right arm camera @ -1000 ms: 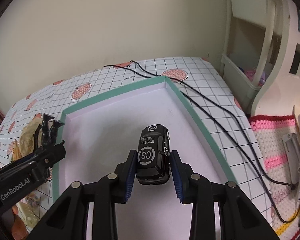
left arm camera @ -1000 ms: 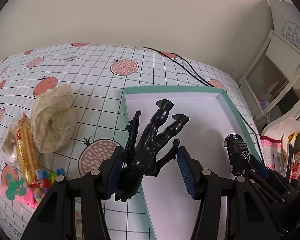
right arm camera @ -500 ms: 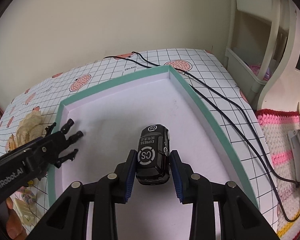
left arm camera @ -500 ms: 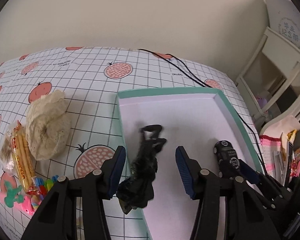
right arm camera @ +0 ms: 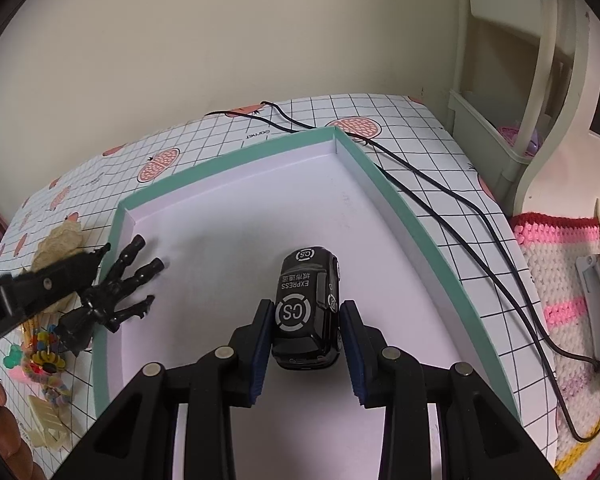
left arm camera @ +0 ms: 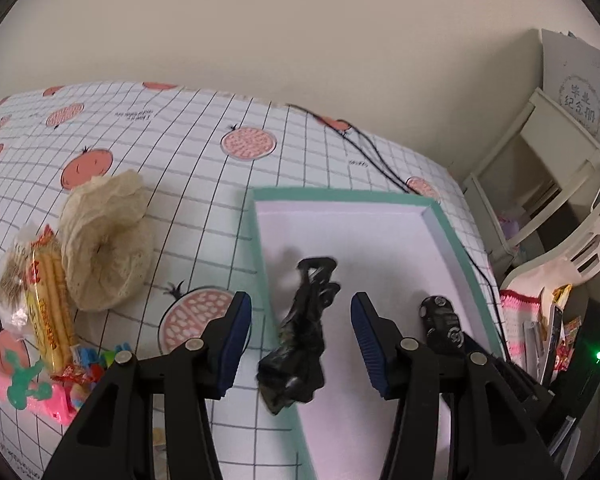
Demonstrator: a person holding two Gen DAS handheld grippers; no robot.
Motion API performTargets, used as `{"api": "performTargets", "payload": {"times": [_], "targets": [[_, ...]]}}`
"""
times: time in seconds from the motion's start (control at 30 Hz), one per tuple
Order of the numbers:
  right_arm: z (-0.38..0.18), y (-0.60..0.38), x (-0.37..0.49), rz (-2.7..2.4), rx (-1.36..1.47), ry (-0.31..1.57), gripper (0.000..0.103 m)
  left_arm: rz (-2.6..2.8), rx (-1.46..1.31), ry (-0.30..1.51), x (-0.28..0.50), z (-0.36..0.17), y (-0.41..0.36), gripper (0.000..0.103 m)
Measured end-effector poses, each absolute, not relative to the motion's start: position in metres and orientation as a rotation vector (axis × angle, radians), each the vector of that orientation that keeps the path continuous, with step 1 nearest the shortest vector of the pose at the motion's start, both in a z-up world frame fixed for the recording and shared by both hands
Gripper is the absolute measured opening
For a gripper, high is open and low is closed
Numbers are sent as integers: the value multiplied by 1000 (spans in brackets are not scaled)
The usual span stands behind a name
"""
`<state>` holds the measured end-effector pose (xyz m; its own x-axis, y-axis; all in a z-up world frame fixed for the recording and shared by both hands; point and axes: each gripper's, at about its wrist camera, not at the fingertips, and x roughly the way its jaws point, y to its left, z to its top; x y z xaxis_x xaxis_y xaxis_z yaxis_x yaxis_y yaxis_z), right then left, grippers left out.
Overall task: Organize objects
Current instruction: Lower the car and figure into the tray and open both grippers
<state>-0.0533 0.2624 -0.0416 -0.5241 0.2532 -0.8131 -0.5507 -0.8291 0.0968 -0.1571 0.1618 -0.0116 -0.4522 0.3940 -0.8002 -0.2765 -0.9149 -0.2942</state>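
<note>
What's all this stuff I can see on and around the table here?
Box: one, teal rim, white inside, on the table.
Toy figure: one, black, lying across the box's left rim.
Toy car: one, black with white lettering, inside the box.
Lace cloth: one, cream, left of the box.
Snack packet: one, yellow and clear, beside the cloth.
Small plastic toys: a pile, pink, green, blue, near the table's edge.
Cables: two, black, right of the box.
Tablecloth: one, white grid with pink fruit.
Shelf unit: one, cream, far right.
Left tongs: open around the figure.
Right tongs: closed on the car.
</note>
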Motion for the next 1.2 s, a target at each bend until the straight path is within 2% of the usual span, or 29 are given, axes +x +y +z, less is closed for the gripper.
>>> {"api": "performTargets", "payload": {"times": [0.1, 0.17, 0.2, 0.27, 0.4, 0.67, 1.2], "targets": [[-41, 262, -54, 2346, -1176, 479, 36, 2376, -1378, -141, -155, -16, 162, 49], [-41, 262, -54, 2349, -1178, 478, 36, 2360, -1401, -135, -155, -19, 163, 33], [-41, 261, -55, 2351, -1178, 476, 36, 2350, -1409, -134, -154, -20, 164, 32], [-41, 262, -55, 2351, -1179, 478, 36, 2339, -1398, -135, -152, -20, 166, 23], [-41, 262, -55, 2352, -1179, 482, 36, 2345, -1382, -113, -150, -17, 170, 23], [-41, 262, -55, 2354, -1180, 486, 36, 2257, -1375, -208, -146, -17, 182, 23], [-34, 257, -53, 2357, -1175, 466, 36, 2264, -1338, -102, -139, -10, 192, 23]]}}
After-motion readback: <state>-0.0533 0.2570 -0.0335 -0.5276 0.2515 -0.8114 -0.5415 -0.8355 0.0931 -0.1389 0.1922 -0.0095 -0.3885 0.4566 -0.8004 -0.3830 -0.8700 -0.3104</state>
